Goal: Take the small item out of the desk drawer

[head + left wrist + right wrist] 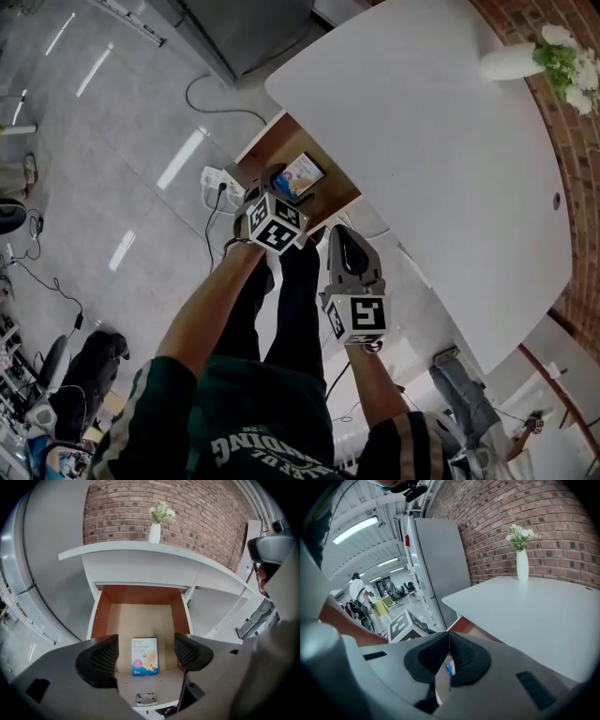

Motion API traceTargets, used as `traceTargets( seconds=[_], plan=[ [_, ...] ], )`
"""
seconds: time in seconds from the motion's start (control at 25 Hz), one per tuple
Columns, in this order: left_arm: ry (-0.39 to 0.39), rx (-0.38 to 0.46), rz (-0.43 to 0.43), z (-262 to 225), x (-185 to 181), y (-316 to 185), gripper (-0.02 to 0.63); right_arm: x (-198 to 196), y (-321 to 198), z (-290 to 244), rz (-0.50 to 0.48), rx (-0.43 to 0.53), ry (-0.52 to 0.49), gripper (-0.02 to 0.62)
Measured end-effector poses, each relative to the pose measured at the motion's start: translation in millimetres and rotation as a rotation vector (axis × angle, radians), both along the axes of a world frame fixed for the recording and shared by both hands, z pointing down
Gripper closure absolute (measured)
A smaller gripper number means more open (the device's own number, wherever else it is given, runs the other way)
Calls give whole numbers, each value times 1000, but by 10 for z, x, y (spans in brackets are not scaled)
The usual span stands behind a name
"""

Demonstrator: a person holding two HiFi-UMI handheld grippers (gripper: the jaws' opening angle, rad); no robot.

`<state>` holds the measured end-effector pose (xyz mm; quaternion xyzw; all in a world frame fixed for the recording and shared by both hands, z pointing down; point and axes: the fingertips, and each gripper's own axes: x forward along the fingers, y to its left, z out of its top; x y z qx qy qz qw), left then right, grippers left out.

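The open drawer [101,613] juts from under the white desk top [187,557], with brown walls at left and right and bare floor behind the small box [145,656], which lies flat near the drawer's front edge. Over the drawer, the left gripper [146,654] holds its 2 jaws wide apart, flanking the box, pads clear of it. Right of the drawer, the right gripper [449,656] is closed, pads together, empty.

Box [302,174]: the left gripper [287,187] hides its near end from us.
Box print: mostly too small for us to read.
Drawer [274,148]: its far part lies under the desk [441,141].
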<state>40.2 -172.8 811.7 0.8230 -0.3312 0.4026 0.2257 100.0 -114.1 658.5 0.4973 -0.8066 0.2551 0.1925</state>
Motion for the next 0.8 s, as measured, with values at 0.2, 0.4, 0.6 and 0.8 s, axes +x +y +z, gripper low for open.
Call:
traceTargets(
  seconds=[0.2, 0.4, 0.6, 0.8],
  plan=[
    [-14, -54, -2, 317, 92, 7, 218, 13, 135, 148, 18, -48, -30, 571],
    [-40, -69, 6, 536, 209, -66, 213, 102, 149, 322, 19, -82, -24, 571],
    [-90, -117, 38, 836, 249, -89, 201, 138, 221, 443, 17, -119, -22, 571],
    [-133, -164, 55, 1076, 219, -80, 192, 166, 256, 523, -1, -137, -12, 571]
  ],
)
